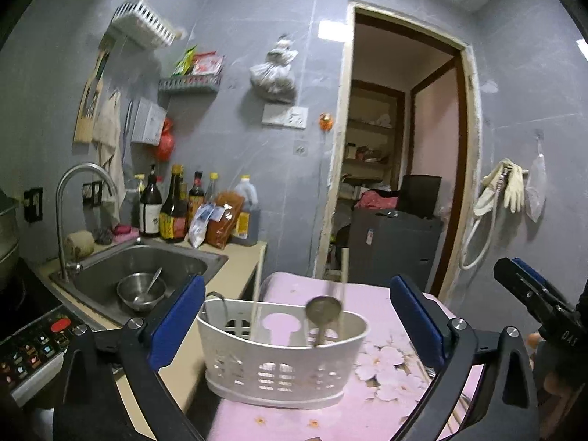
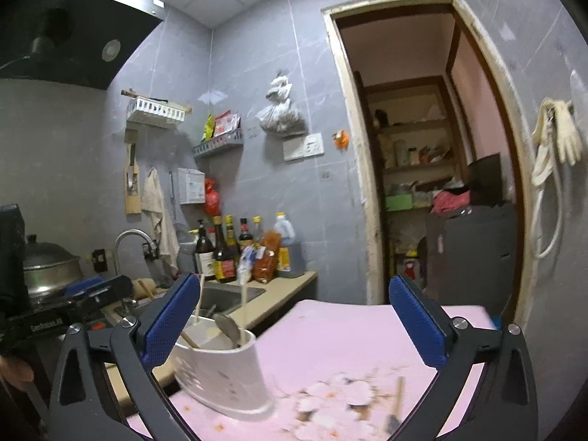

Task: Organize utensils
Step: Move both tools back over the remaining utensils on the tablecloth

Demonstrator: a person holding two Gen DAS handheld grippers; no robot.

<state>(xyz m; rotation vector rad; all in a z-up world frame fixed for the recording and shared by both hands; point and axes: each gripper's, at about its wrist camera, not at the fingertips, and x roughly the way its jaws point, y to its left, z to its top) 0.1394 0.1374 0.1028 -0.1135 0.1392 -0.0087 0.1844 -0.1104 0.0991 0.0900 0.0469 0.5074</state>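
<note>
Two grippers: I see both spread wide, gripping nothing.
Caddy (image 1: 281, 362): white, slotted, upright on the pink flowered tabletop (image 1: 367, 415).
Contents: metal spoon (image 1: 323, 312) and pale chopsticks (image 1: 255, 301) standing inside.
Left gripper (image 1: 297, 321): facing the caddy, clear of it.
Right gripper (image 2: 294, 319): caddy just beside its left pad.
Beyond: sink (image 1: 154, 261) holding a steel bowl (image 1: 141, 290).

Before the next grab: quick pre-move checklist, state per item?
1. Left gripper open, nothing between its pads: ok.
2. Right gripper open, nothing between its pads: ok.
3. White utensil caddy upright on the pink floral cloth: ok.
4. Spoon and chopsticks stand inside the caddy: ok, though blurred.
5. Loose utensil lies on the cloth by the right gripper's lower edge, not stowed: not ok.
6. What kind of utensil that one is: cannot tell, blurred.
</note>
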